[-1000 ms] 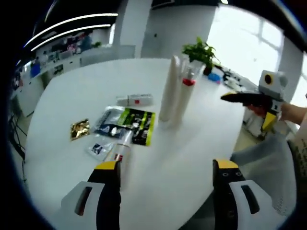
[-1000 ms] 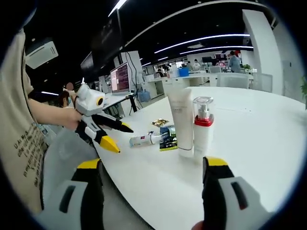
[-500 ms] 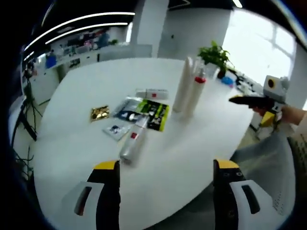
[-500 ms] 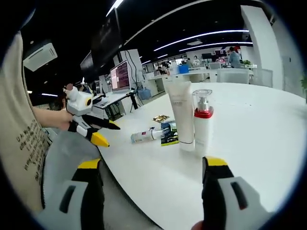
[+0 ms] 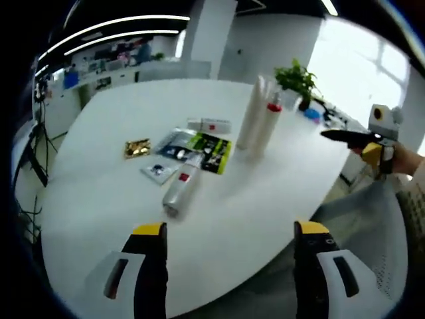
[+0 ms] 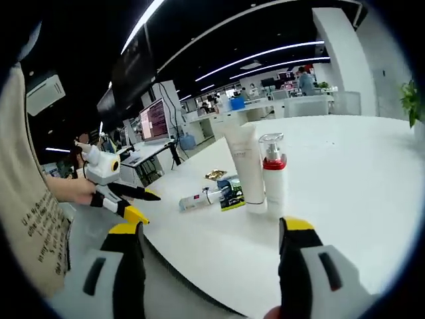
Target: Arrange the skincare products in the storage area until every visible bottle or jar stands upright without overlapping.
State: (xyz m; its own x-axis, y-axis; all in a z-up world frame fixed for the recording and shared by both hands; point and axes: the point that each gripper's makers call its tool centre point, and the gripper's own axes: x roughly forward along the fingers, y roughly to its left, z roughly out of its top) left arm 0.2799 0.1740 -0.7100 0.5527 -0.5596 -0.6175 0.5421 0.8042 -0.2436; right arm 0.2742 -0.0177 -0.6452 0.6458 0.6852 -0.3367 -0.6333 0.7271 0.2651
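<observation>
Left gripper view: the lying bottle (image 5: pixel 180 193) sits on the white desk (image 5: pixel 99 173) around 11 o'clock from the left gripper (image 5: pixel 229 266), jaws released and holding nothing. It looks like light, smooth plastic, probably slippery and happy to roll, so I'd pinch it across the mid-body. Flat sachets (image 5: pixel 192 147) lie just beyond it, and a second small bottle (image 5: pixel 208 125) lies past those.

Right gripper view: right gripper (image 6: pixel 209 266) jaws also released, nothing between them. Here the upright white tube (image 6: pixel 242 166) and pump bottle (image 6: pixel 273 174) stand at 12 o'clock, side by side and apparently touching, with the red collar and clear cap readable. The small bottle is hidden behind them.
</observation>
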